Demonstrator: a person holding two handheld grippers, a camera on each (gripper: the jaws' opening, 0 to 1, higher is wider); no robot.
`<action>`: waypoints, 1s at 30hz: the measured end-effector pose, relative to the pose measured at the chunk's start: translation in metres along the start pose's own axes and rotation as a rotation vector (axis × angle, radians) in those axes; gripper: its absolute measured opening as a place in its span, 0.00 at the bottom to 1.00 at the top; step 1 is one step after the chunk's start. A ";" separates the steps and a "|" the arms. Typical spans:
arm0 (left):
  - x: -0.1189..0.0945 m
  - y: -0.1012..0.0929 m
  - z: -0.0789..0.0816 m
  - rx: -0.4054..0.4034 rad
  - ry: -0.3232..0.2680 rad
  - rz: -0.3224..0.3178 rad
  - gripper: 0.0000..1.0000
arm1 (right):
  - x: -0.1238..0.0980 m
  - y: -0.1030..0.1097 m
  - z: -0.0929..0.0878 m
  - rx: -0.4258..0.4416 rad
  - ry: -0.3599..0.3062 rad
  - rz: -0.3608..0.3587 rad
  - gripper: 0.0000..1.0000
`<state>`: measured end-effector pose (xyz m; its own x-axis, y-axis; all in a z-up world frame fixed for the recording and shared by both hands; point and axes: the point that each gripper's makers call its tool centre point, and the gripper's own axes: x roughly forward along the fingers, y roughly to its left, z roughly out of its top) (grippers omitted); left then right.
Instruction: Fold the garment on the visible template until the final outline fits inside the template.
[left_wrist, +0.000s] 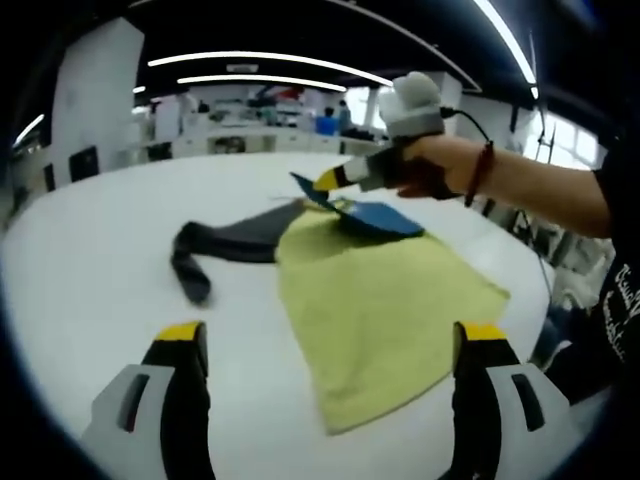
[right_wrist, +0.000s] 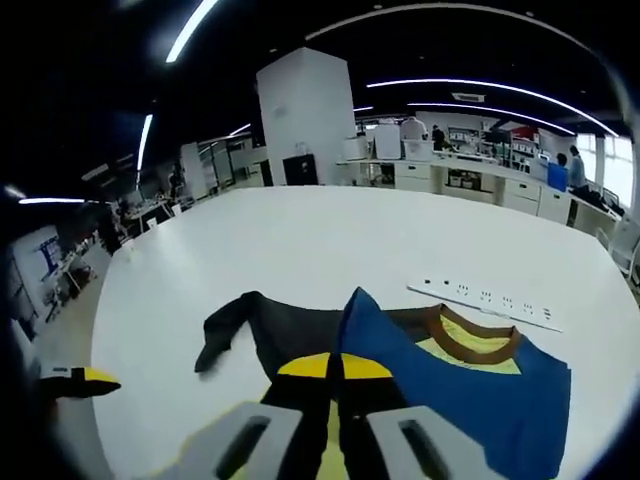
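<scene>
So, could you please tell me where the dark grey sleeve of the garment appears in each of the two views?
Left gripper view: the dark grey sleeve lies left of centre on the white table, running left from the yellow-green cloth.
Right gripper view: the sleeve sits lower left of centre, left of the right gripper.
Shared landmark: the blue panel pinched by the right gripper.

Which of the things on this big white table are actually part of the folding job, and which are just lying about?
Part of the job: the garment, pinched by the right gripper; the yellow-green template; the open left gripper.

Lying about: the white power strip, untouched on the table.
</scene>
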<state>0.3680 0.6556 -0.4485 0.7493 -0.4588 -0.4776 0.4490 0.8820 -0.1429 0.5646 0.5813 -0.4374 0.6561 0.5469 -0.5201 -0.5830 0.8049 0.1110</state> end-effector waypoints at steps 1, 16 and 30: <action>0.000 0.000 0.000 0.000 0.001 0.001 0.98 | 0.001 0.001 -0.002 -0.002 0.003 0.002 0.00; -0.003 0.002 -0.003 -0.005 0.005 0.007 0.98 | 0.024 0.017 -0.027 0.041 0.056 0.055 0.00; -0.012 0.007 0.001 0.000 -0.008 0.034 0.99 | 0.009 -0.010 -0.031 0.012 0.074 0.009 0.33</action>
<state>0.3627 0.6674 -0.4430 0.7681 -0.4290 -0.4753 0.4229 0.8973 -0.1266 0.5609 0.5711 -0.4695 0.6138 0.5356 -0.5800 -0.5821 0.8033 0.1258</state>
